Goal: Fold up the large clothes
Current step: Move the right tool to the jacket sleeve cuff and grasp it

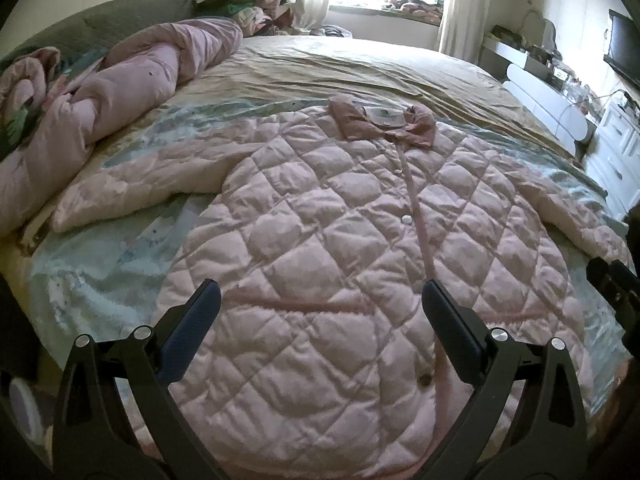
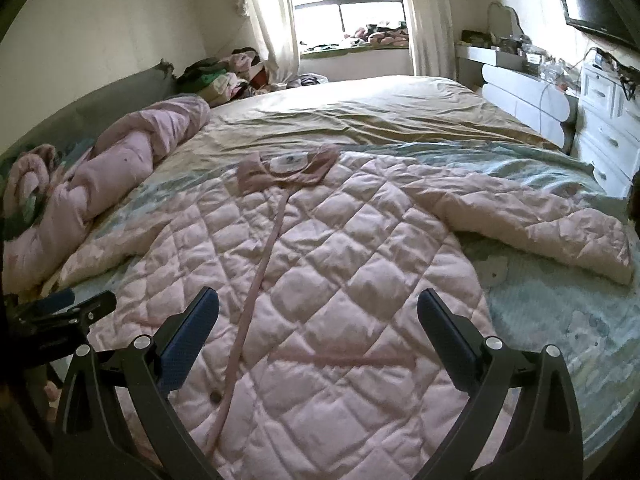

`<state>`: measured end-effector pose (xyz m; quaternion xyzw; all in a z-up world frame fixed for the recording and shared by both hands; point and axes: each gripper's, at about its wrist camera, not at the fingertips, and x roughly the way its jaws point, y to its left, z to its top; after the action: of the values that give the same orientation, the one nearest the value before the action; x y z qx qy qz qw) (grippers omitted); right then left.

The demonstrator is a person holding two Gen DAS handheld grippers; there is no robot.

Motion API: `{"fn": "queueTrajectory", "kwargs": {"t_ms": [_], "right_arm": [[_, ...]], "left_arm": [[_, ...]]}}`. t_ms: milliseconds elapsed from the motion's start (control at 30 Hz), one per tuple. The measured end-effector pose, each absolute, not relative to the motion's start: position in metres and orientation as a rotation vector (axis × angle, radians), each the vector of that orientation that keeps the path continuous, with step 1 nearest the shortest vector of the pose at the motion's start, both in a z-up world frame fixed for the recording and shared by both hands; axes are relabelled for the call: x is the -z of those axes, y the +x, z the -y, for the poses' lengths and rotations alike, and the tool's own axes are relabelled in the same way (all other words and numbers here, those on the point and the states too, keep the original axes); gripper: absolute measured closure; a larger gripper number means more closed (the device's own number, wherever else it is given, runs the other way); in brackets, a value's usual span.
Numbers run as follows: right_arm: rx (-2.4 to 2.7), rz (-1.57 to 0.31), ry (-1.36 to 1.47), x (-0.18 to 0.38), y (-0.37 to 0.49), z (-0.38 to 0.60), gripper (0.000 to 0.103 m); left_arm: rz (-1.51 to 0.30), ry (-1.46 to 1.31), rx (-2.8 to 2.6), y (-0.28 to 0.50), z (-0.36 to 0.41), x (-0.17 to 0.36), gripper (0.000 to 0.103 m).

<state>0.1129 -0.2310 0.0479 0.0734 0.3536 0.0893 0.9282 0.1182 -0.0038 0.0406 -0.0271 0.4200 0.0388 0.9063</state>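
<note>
A pink quilted jacket (image 1: pixel 328 240) (image 2: pixel 320 256) lies flat and face up on the bed, collar (image 1: pixel 384 122) (image 2: pixel 286 168) at the far end, both sleeves spread out to the sides. My left gripper (image 1: pixel 320 300) hovers open over the jacket's lower left part, nothing between its fingers. My right gripper (image 2: pixel 318 308) hovers open over the lower right part, also holding nothing. The right sleeve (image 2: pixel 540 220) stretches toward the bed's right edge. The left sleeve (image 1: pixel 140 188) points left. Each gripper shows at the edge of the other's view.
A rolled pink duvet (image 1: pixel 120 92) (image 2: pixel 100 176) lies along the bed's left side by the grey headboard (image 1: pixel 100 20). The bed (image 1: pixel 340 64) carries a tan sheet beyond the jacket. White drawers (image 2: pixel 608 120) and a cluttered desk stand right; clothes pile under the window (image 2: pixel 348 0).
</note>
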Motion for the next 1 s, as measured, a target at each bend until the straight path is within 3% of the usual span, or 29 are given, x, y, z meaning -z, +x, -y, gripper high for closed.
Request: {"fn": "queueTrajectory", "kwargs": {"t_ms": [533, 1000], "right_arm": [[-0.064, -0.688, 0.247, -0.059, 0.180, 0.297, 0.004], [0.253, -0.688, 0.358, -0.023, 0.203, 0.409, 0.004]], "left_arm": [[-0.879, -0.049, -0.036, 0.178, 0.042, -0.049, 0.009], [-0.923, -0.028, -0.005, 0.218, 0.081, -0.027, 0.009]]}}
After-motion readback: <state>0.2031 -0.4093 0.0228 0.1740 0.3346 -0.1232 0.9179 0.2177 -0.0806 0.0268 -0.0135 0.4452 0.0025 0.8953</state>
